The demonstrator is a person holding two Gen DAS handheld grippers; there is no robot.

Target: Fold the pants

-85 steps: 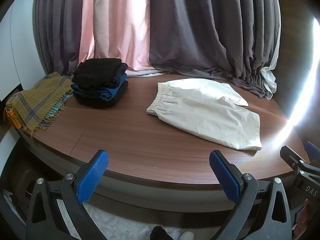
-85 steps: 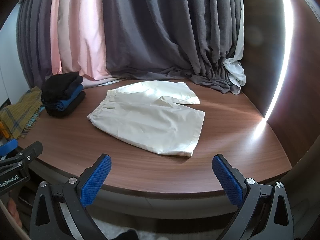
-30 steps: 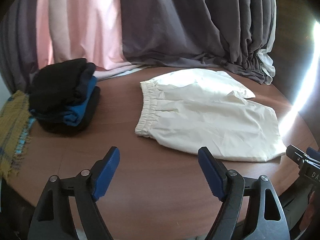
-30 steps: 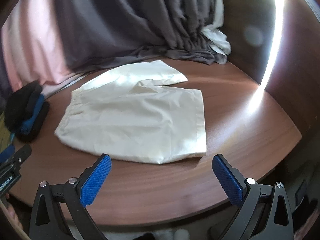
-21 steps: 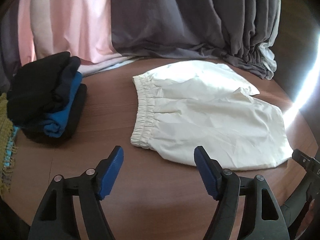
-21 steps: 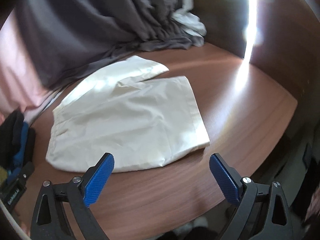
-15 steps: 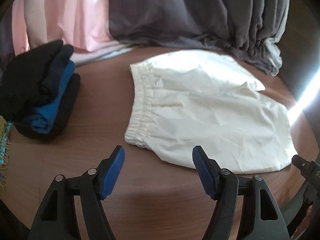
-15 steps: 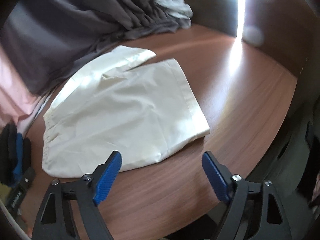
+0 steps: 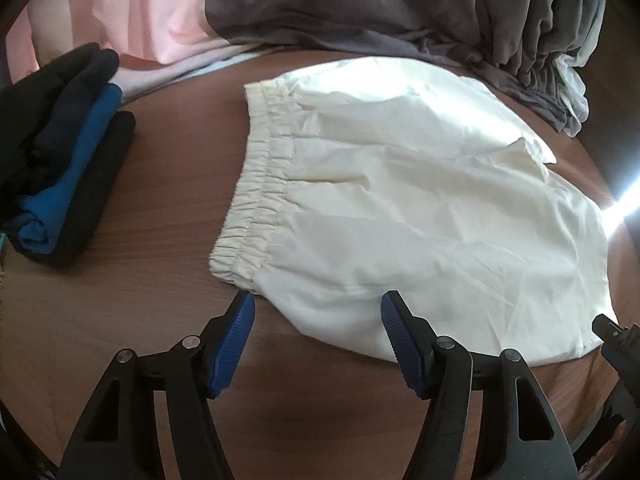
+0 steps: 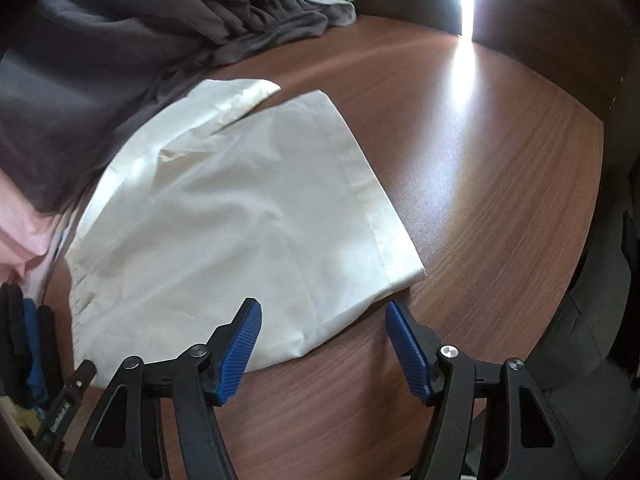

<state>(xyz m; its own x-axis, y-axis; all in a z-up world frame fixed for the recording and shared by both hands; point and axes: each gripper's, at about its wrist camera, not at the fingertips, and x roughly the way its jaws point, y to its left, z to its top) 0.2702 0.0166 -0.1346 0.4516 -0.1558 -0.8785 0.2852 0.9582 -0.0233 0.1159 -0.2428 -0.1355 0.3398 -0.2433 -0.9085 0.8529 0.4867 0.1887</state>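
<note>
Cream shorts [image 9: 400, 184] lie flat on the round wooden table [image 9: 140, 320], elastic waistband [image 9: 260, 184] to the left, legs to the right. My left gripper [image 9: 319, 304] hovers over the near edge just beside the waistband corner; its jaws are closing, the cloth edge lies between them, and the pads do not press it. In the right wrist view the shorts [image 10: 240, 208] show their hemmed leg end. My right gripper [image 10: 324, 308] straddles the near hem corner, jaws closing, pads clear of the fabric.
A stack of folded black and blue clothes [image 9: 60, 152] sits at the table's left. Grey curtains [image 9: 360, 0] and a pink one [image 9: 132, 8] drape onto the back rim. Bare wood [image 10: 480, 200] lies right of the shorts, up to the table edge.
Both grippers came down and forward to the shorts' near edge, and their jaws narrowed. The right view has tilted, so the shorts now lie slanted in it.
</note>
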